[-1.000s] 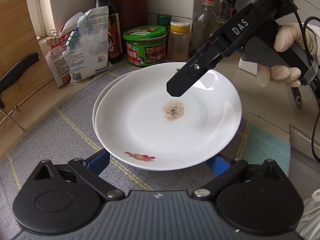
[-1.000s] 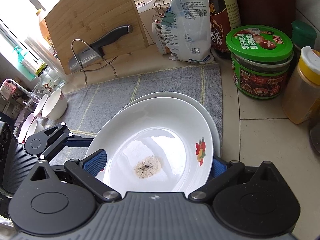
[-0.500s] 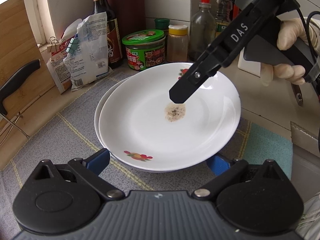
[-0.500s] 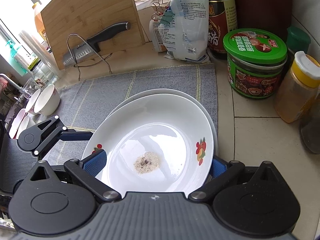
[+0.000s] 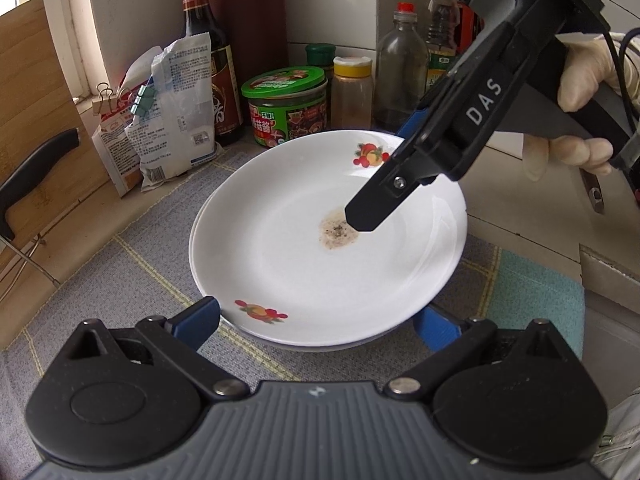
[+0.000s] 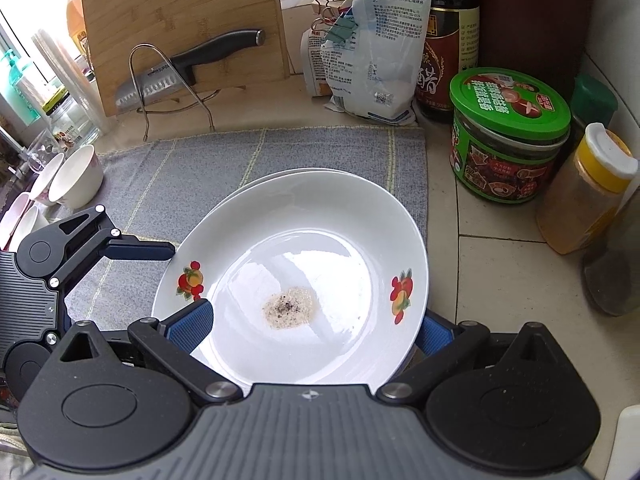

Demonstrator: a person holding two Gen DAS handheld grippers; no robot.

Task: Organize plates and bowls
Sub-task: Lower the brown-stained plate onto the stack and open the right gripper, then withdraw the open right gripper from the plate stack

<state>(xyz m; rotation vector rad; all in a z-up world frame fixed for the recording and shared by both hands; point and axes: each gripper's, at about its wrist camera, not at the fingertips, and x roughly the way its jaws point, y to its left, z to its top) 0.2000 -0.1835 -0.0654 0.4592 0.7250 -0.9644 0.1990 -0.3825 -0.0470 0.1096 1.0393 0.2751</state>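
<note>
Now two white fruit-patterned plates [image 6: 320, 240] sit stacked on the grey mat [image 6: 200, 168]. Both the left gripper [image 5: 316, 320] and right gripper [image 6: 316, 324] have fingers spread wide flanking the rim, gripping nothing (residue soils the centre). Closing squarely on the rim should avoid tilting.

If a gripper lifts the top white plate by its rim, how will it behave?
The top white plate with fruit prints looks glazed and glossy, so probably slippery between the pads. It appears ceramic: stiff, likely breakable. The speckled residue might slide if tilted.
</note>
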